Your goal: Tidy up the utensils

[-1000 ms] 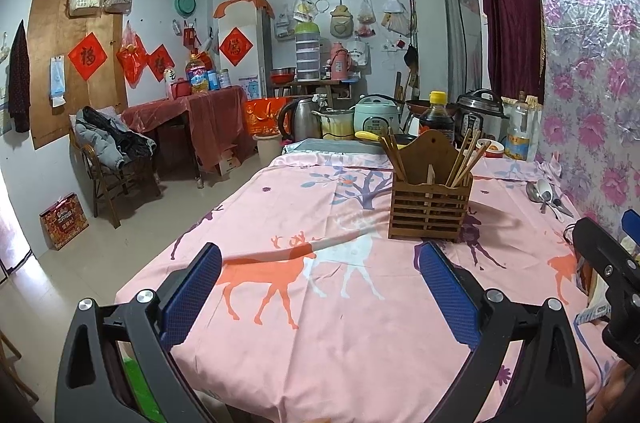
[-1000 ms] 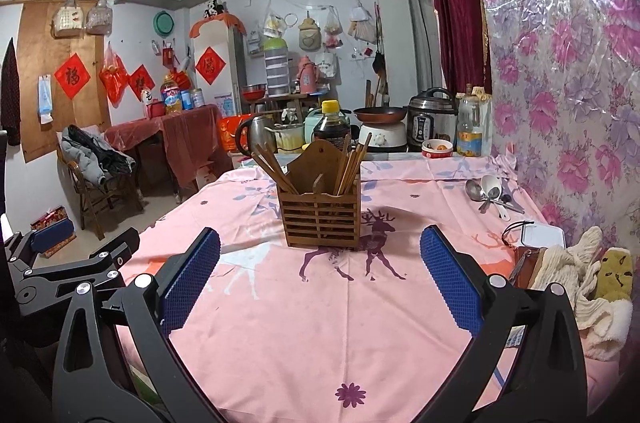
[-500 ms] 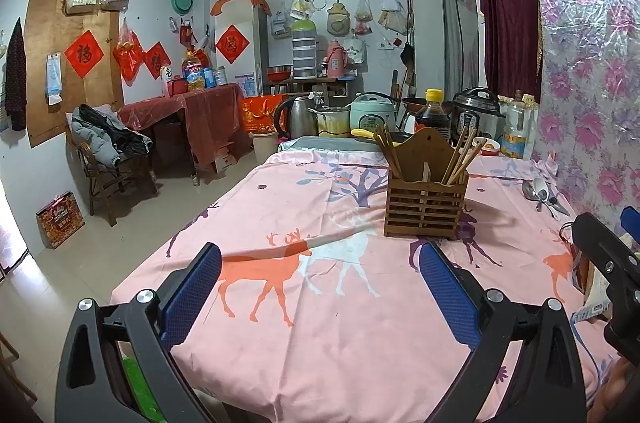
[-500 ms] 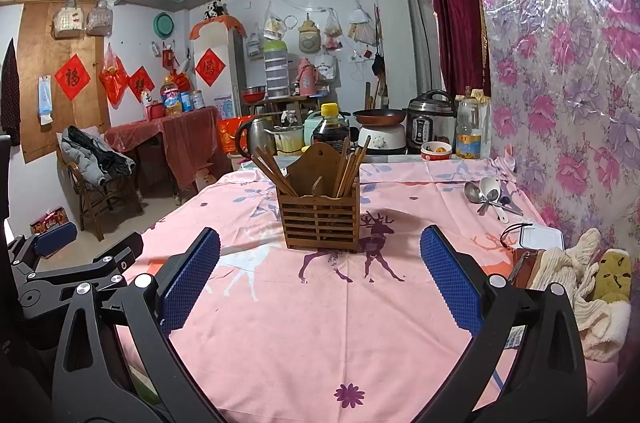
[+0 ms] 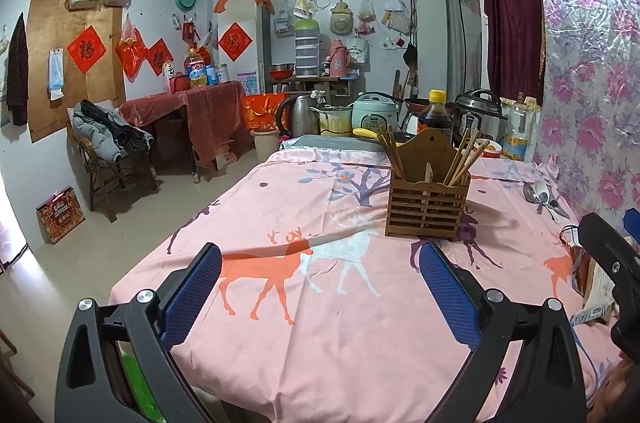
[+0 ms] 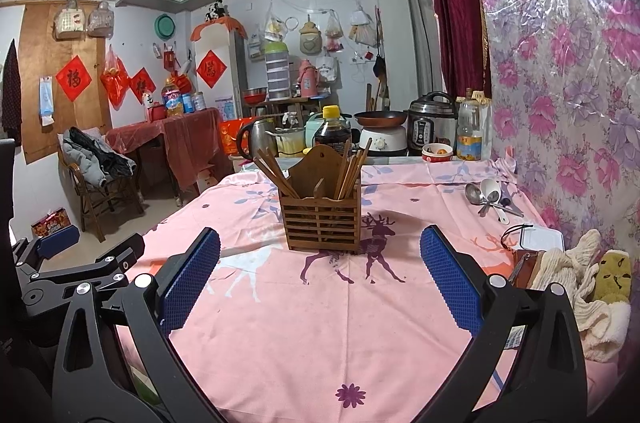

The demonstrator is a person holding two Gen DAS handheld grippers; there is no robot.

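A slatted wooden utensil holder [image 5: 426, 203] with several chopsticks [image 5: 462, 157] stands in the middle of the pink deer-print tablecloth [image 5: 320, 287]; it also shows in the right wrist view [image 6: 323, 219]. A few spoons [image 6: 486, 195] lie on the cloth by the flowered wall, also seen in the left wrist view [image 5: 542, 195]. My left gripper [image 5: 320, 287] is open and empty above the near table edge. My right gripper [image 6: 320, 283] is open and empty, short of the holder. The left gripper [image 6: 72, 263] appears at the left of the right wrist view.
Rice cookers, a kettle, a soy sauce bottle [image 6: 332, 131] and a pan stand at the table's far end. A lidded box [image 6: 538, 237], a wallet and knitted gloves [image 6: 576, 275] lie at the right edge. A chair with a jacket [image 5: 106, 139] stands on the floor left.
Both grippers have drawn slightly back and shifted, so the holder sits a little farther away in both views. Both stay open and empty.
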